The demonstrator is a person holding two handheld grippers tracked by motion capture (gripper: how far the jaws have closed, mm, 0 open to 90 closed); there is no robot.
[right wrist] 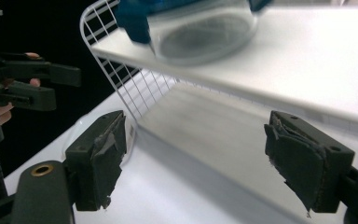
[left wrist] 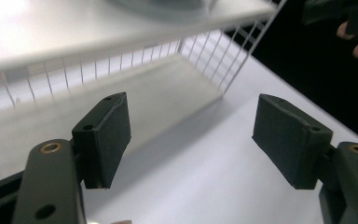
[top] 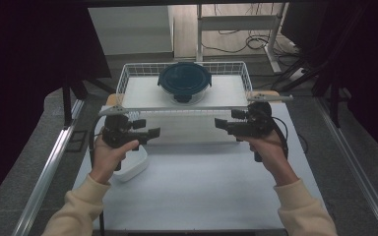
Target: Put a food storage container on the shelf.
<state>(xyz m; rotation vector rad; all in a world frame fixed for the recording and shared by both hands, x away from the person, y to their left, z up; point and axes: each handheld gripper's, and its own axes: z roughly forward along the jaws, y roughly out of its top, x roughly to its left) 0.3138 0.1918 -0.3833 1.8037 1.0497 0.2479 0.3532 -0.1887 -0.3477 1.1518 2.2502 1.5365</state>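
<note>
Hands in cream sleeves come in from the near edge of the table (top: 197, 191), each bearing one gripper, two in all. The left gripper (top: 153, 132) is held level at the left, its jaws pointing inward toward the table's middle; the right gripper (top: 220, 124) mirrors it at the right, jaws pointing back toward the left one, and the two are well apart. Both stand released, jaws spread with nothing between the pads, seen also in the left gripper view (left wrist: 191, 140) and the right gripper view (right wrist: 193, 158). Both hover just in front of the wire rack (top: 128, 73), one white raised shelf with a mesh rim, standing at the far half of the table. On the rack's shelf, toward its back middle, sits one round glass container (top: 184, 82) with a dark blue lid, clipped at its sides; in the right gripper view it shows above the jaws (right wrist: 200, 37), blurred. One white oblong dish (top: 133, 166) lies on the table just under the left hand. The table is white and plain; grey carpet, metal rails at both sides, dark curtains and loose cables at the far right surround it
</note>
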